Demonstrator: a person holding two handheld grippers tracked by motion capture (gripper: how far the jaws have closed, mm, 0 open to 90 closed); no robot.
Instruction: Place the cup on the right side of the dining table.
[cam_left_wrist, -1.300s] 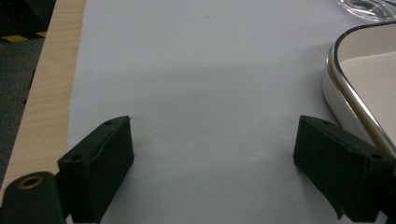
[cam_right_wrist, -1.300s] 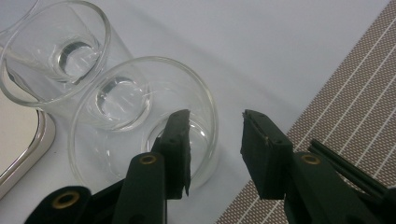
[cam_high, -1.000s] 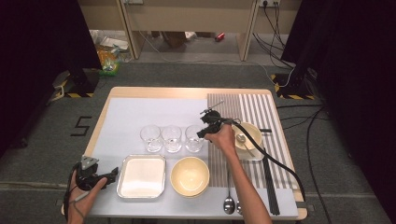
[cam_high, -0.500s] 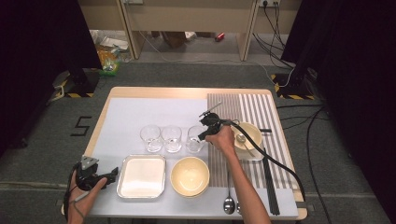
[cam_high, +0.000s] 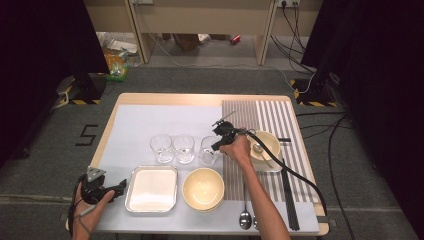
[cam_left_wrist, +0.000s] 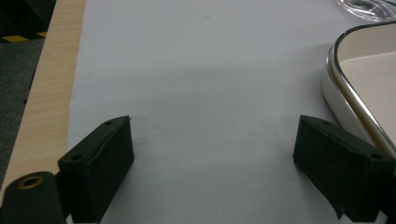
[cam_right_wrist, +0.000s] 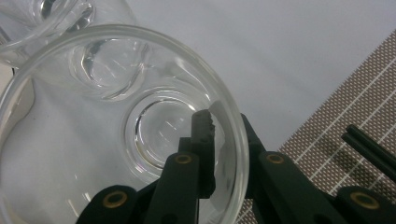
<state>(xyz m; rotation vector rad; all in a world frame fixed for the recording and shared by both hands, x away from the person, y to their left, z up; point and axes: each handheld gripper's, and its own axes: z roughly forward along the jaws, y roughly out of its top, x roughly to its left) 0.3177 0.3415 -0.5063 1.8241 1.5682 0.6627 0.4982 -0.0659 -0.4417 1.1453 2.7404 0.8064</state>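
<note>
Three clear glasses stand in a row on the pale mat: left glass (cam_high: 161, 148), middle glass (cam_high: 183, 148), right glass (cam_high: 207, 150). My right gripper (cam_high: 217, 144) is at the right glass's rim. In the right gripper view the right glass (cam_right_wrist: 93, 154) is seen from above. The right gripper (cam_right_wrist: 224, 123) is shut on its wall, one jaw inside and one outside. The left gripper (cam_high: 122, 187) rests low at the table's front left, beside a steel tray (cam_high: 151, 189). It is open (cam_left_wrist: 212, 135) over bare mat, with the tray's rim (cam_left_wrist: 348, 91) by its right jaw.
A yellow bowl (cam_high: 202, 188) sits right of the tray. On the striped mat (cam_high: 260, 115) a cream bowl (cam_high: 267, 142) holds a spoon. Spoons (cam_high: 245, 217) and black chopsticks (cam_high: 289, 200) lie at the front right. The right gripper's cable trails across the striped mat.
The right gripper has shifted slightly left and down at the right glass. The left gripper has stayed put.
</note>
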